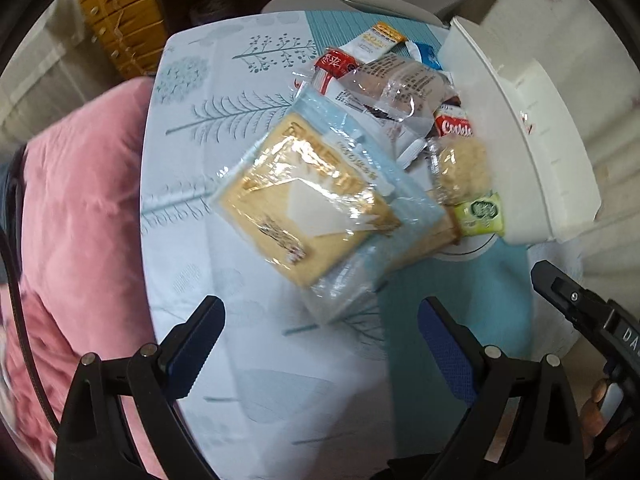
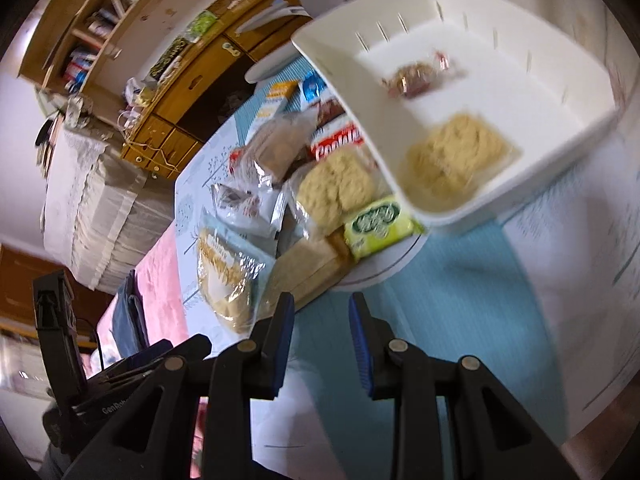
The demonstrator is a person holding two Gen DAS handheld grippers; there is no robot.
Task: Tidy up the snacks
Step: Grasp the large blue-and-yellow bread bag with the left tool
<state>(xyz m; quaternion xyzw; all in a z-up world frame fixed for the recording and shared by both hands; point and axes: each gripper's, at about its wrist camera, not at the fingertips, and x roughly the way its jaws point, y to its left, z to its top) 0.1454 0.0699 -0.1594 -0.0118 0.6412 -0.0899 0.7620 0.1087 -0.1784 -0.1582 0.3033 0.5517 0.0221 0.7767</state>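
A pile of packaged snacks lies on the table. In the left wrist view a large toast-bread packet (image 1: 316, 208) lies nearest, with a clear-wrapped cake (image 1: 400, 80), a red cookie pack (image 1: 454, 126), a crumbly round cake (image 1: 464, 172) and a green packet (image 1: 480, 214) behind it. The white bin (image 1: 532, 128) stands right of the pile. My left gripper (image 1: 320, 344) is open and empty, just short of the toast packet. In the right wrist view the white bin (image 2: 360, 92) holds a crumbly cake (image 2: 460, 156) and a small wrapped candy (image 2: 416, 80). My right gripper (image 2: 320, 340) is open and empty, near the toast (image 2: 308, 268).
A patterned light blue cloth (image 1: 224, 120) covers the table. A pink cushion (image 1: 84, 208) lies left of the table. A wooden drawer cabinet (image 2: 176, 92) and shelves stand behind. The right gripper's body (image 1: 580, 320) shows at the right edge of the left wrist view.
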